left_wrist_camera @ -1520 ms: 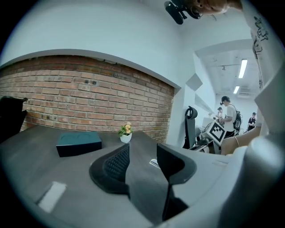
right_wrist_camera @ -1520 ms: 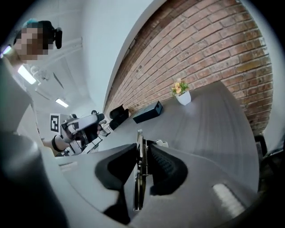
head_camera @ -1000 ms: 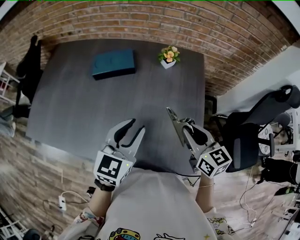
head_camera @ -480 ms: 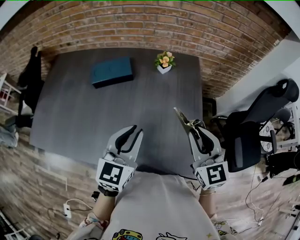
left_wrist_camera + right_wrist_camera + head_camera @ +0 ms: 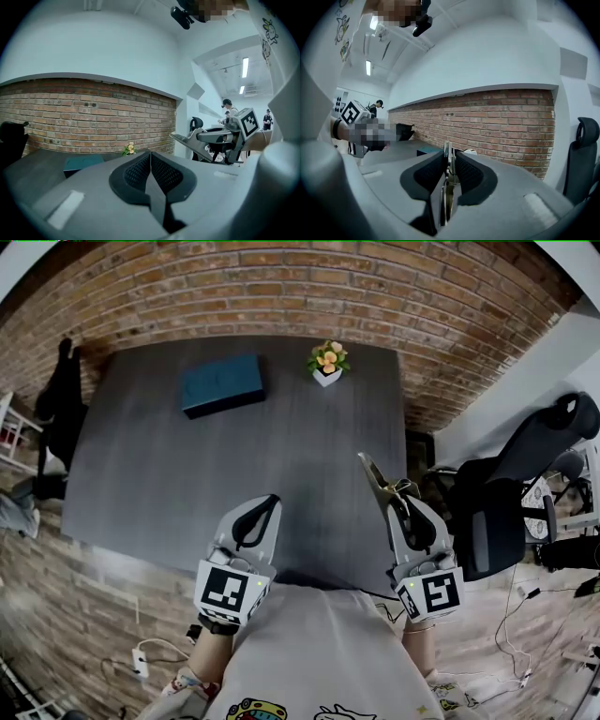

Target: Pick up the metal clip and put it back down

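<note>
The metal clip (image 5: 375, 474) is a long silver spring clamp. My right gripper (image 5: 392, 497) is shut on it and holds it in the air over the near right part of the dark grey table (image 5: 178, 456). In the right gripper view the clip (image 5: 446, 157) stands edge-on between the pads. My left gripper (image 5: 273, 502) hovers over the table's near edge; its jaws have just been closing and now meet with nothing between them. The left gripper view shows its pads (image 5: 136, 171) touching, and the clip (image 5: 183, 141) off to its right.
A teal box (image 5: 222, 383) lies at the table's far left, a small potted flower (image 5: 327, 361) at its far edge. A brick wall runs behind the table. A black office chair (image 5: 511, 493) stands close to the table's right side.
The left jaws have closed from well apart to touching. The right gripper has risen and rolled with the clip, so the clip now points more upright and sits further right.
</note>
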Tool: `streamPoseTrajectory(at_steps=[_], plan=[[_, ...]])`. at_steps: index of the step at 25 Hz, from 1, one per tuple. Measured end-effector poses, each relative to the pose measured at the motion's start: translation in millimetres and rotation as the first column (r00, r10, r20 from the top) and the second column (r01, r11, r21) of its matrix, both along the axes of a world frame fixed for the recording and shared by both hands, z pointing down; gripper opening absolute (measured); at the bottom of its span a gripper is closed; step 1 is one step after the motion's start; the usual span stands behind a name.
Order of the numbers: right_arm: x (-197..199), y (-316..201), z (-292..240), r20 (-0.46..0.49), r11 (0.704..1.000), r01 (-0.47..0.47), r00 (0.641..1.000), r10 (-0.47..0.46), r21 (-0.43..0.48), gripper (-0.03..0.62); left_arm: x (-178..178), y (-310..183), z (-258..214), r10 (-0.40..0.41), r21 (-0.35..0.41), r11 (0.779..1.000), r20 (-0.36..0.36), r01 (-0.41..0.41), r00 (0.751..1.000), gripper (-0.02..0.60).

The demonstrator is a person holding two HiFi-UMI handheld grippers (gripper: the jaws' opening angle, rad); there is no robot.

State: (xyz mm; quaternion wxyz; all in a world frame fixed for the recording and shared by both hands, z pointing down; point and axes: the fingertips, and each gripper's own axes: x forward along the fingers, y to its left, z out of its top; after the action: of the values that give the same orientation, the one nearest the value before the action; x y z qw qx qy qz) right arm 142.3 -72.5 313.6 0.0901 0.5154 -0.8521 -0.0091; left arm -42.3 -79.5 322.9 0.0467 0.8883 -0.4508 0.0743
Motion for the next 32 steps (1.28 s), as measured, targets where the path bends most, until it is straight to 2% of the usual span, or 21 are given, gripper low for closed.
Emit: streamPoseTrajectory(at_steps=[9,21,32], plan=[[-2.0,-5.3,4.8,0.012,1.0,0.012,1.0,-0.012,-0.018,0.08,-3.1,-1.2,7.9,-0.012,-0.027,1.0,0.011,0.012,1.0,0.0],[1.6,-9.9,11.0,0.035,0.998,-0.011,0.999,0.013,-0.054,0.078,3.2,-6.3,7.8,0.017,-0.009,1.0,-0.007,-0.017,1.0,0.0],[3.3,-18.9,26.9,0.133,0.988,-0.005,0.991,0.026,-0.153,0.077,3.2,-12.5,18.6,0.034,-0.057,0.998,-0.004,-0.034,0.999,0.0]])
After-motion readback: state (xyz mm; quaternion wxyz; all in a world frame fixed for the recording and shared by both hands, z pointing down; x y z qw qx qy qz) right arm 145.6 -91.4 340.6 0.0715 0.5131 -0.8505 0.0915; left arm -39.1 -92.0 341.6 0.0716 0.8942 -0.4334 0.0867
